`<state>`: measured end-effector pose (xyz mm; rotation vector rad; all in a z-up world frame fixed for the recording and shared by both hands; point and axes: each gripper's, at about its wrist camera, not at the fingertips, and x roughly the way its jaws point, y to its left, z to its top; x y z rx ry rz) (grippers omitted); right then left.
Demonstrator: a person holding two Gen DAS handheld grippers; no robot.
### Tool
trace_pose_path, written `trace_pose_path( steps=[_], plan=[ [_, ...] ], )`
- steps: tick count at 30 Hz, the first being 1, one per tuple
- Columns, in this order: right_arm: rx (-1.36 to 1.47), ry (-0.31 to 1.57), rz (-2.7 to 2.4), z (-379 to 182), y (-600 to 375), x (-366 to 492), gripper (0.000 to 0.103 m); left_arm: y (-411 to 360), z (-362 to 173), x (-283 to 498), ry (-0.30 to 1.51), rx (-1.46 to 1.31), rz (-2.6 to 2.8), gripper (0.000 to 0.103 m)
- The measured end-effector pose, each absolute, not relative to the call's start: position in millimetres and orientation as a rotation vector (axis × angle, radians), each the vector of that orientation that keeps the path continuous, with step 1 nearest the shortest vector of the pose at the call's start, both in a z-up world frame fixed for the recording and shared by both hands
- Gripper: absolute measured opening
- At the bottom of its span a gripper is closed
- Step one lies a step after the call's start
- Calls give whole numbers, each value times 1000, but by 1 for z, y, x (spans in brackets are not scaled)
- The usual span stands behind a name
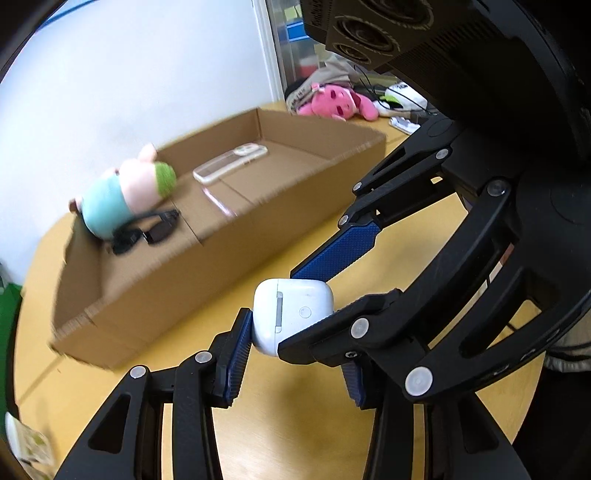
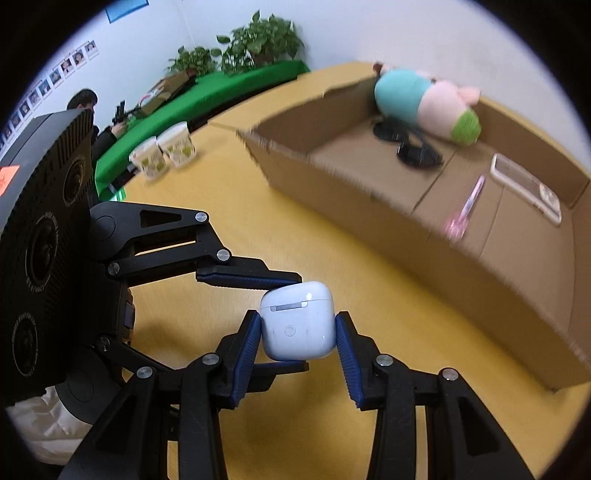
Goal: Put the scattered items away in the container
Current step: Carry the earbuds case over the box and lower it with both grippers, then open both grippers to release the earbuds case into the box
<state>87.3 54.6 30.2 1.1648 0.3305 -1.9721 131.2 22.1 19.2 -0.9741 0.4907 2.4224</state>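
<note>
**Both grippers clamped on one earbud case**

Left gripper (image 1: 295, 328) is closed on the white earbud case (image 1: 291, 314), and the right gripper (image 2: 299, 332) is pinched on it too, crosswise, so it's held from four sides above the yellow table (image 2: 295, 229). Just beyond, the cardboard box (image 2: 369, 206) is already loaded with a plush pig (image 2: 424, 99), sunglasses (image 2: 410, 144), a clear phone case (image 2: 524, 184) and a pink pen (image 2: 465, 206).

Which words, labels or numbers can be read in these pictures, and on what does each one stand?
Nothing reads clearly.
Print on the black camera housing: blurred.
Raised ring lettering on the black disc: too small.
Mark on the orange sticker: cut off, unreadable.
Print on the paper cups: blurred pattern.
On the earbud case: no text.
</note>
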Motion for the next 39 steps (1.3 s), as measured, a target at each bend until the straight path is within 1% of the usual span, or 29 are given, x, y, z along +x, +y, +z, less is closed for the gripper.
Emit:
trace_pose_path(
  steps=[5,10,14,17,20,24,32,35,39],
  plan=[
    [1074,318,-2011,64,51,63,40,10,56,102,581,-907,2424,48],
    [1017,228,-2049,95,52,24,40,4,85,65,620,-876,2417,48],
    [1016,189,-2053,104,48,-5,40,-2,94,31,696,-889,2383,48],
    [1035,166,-2032,104,40,-30,40,-12,93,4,696,-951,2371,48],
    [1076,155,-1993,94,27,-57,40,-21,80,-21,698,-1035,2350,48],
    [1149,150,-1972,68,3,-83,40,-36,51,-50,699,-1172,2286,48],
    [1396,-10,-1845,-1,-17,-125,40,-51,-7,-82,642,-1422,2112,48],
    [1506,-63,-1783,-22,-20,-134,40,-53,-17,-85,604,-1480,2064,48],
    [1537,-64,-1750,-25,-21,-136,40,-55,-21,-86,580,-1532,2039,48]
  ],
)
